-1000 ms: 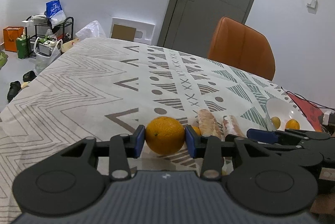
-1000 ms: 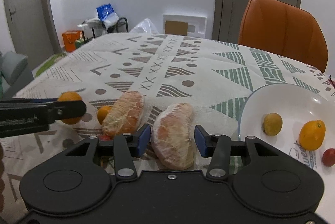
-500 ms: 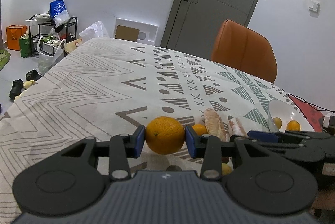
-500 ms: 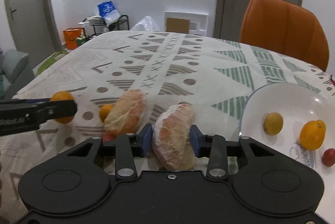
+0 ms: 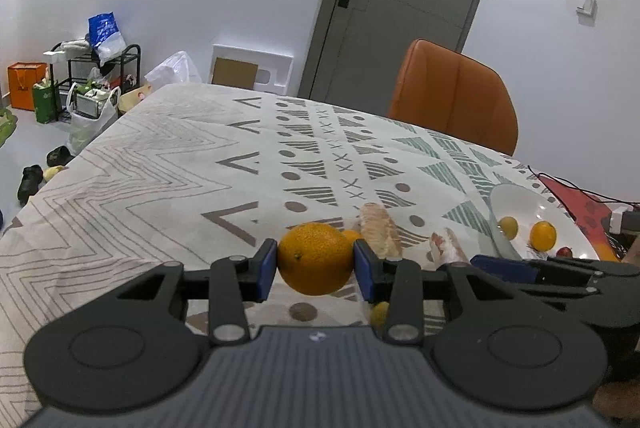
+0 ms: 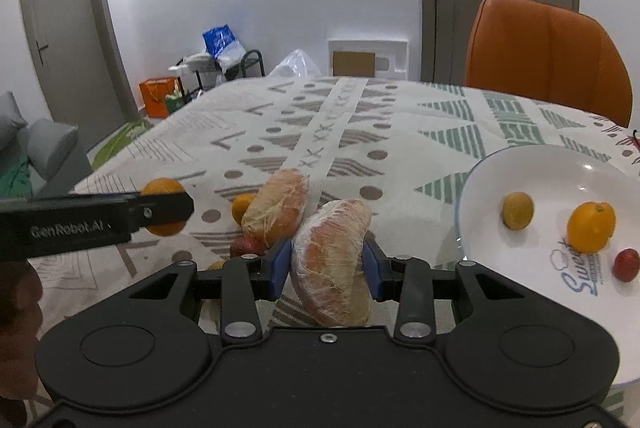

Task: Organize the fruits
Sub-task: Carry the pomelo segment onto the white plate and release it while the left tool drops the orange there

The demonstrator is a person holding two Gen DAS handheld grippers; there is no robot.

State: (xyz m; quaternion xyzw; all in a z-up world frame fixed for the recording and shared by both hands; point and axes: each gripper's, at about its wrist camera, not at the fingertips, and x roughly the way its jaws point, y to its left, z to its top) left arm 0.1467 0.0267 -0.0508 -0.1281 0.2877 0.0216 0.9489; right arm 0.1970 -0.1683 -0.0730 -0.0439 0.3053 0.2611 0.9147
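My left gripper (image 5: 316,270) is shut on a large orange (image 5: 316,258), held above the patterned tablecloth. The same orange (image 6: 162,202) shows in the right wrist view behind the left gripper's finger. My right gripper (image 6: 326,264) is shut on a wrapped pomelo wedge (image 6: 334,260), lifted and tilted. A second wrapped wedge (image 6: 276,206) lies on the cloth just left of it, with a small orange (image 6: 242,206) and a red fruit (image 6: 246,246) beside it. The white plate (image 6: 532,164) at right holds a yellowish fruit (image 6: 518,211), an orange (image 6: 591,227) and a small red fruit (image 6: 626,264).
An orange chair (image 6: 548,56) stands at the table's far side. A red mat with a cable (image 5: 576,204) lies at the right edge. Bags and a shoe rack (image 5: 92,80) sit on the floor at left. A small yellow fruit (image 5: 380,312) lies under the left gripper.
My right gripper closed on the pomelo wedge and raised it, tilting it. My left gripper lifted the large orange higher off the cloth.
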